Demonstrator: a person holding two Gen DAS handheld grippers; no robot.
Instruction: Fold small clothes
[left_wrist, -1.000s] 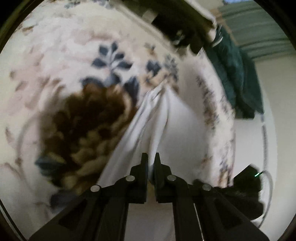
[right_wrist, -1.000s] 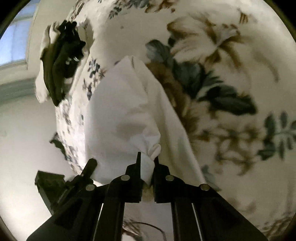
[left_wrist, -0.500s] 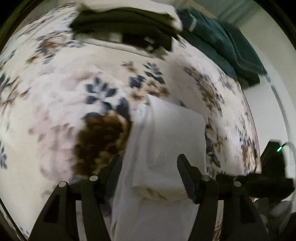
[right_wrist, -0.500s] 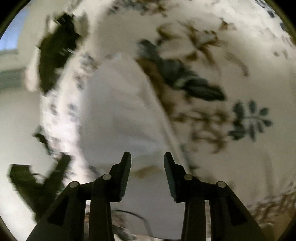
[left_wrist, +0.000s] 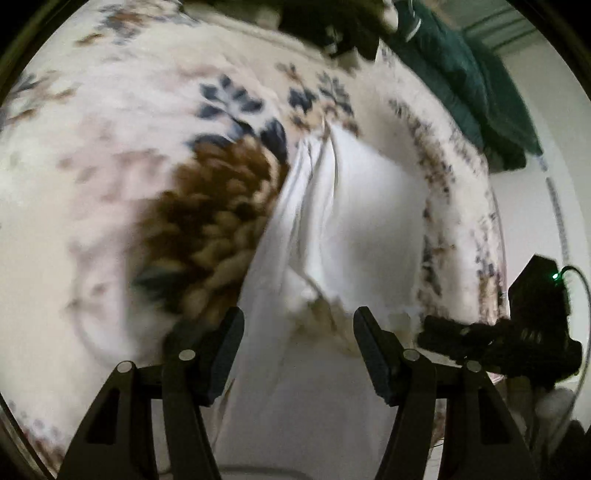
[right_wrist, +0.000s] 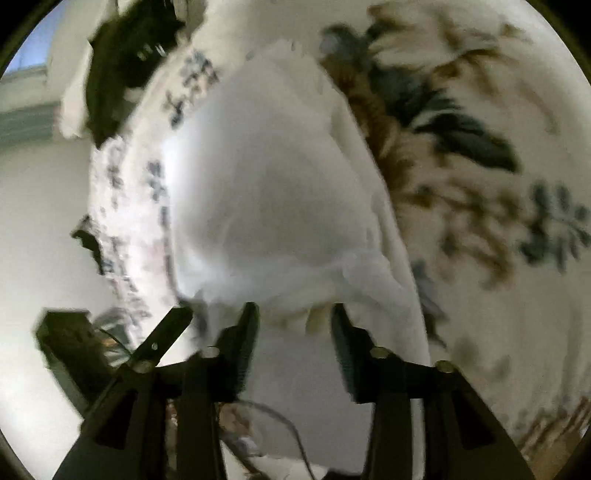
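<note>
While both views are blurred, we can see our left gripper (left_wrist: 298, 325) with its fingers spread wide and nothing between them, just above the near edge of the white garment (left_wrist: 343, 221). Our right gripper (right_wrist: 294, 321) also has its fingers apart and empty, over the same white garment (right_wrist: 269, 192) — it lies folded over itself on the floral blanket (left_wrist: 110, 147), creases running away from us. Beyond it sit a pile of dark clothes (right_wrist: 125, 62) and a green cloth (left_wrist: 472, 81).
</note>
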